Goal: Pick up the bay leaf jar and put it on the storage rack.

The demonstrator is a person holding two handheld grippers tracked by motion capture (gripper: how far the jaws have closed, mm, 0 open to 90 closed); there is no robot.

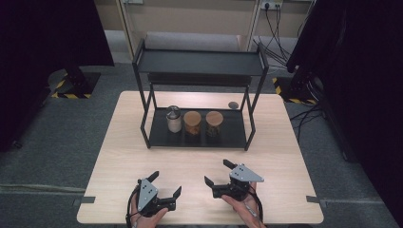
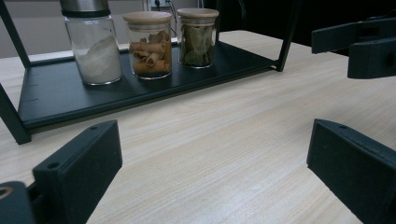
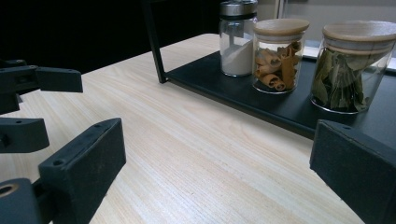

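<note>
Left tongs [image 1: 165,184] and right tongs [image 1: 216,173] are held wide open, empty, above the worktop [image 1: 119,156]. Three jars [image 1: 192,122] are seen on the rack's [image 1: 199,62] bottom shelf.

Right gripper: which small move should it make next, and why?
Probably ease the right gripper forward toward the bay-leaf jar, jaws kept open. Both grippers, the left gripper too, rest open and hold nothing near the table's front edge. That jar is nearest, standing upright on the rack's bottom shelf.
</note>
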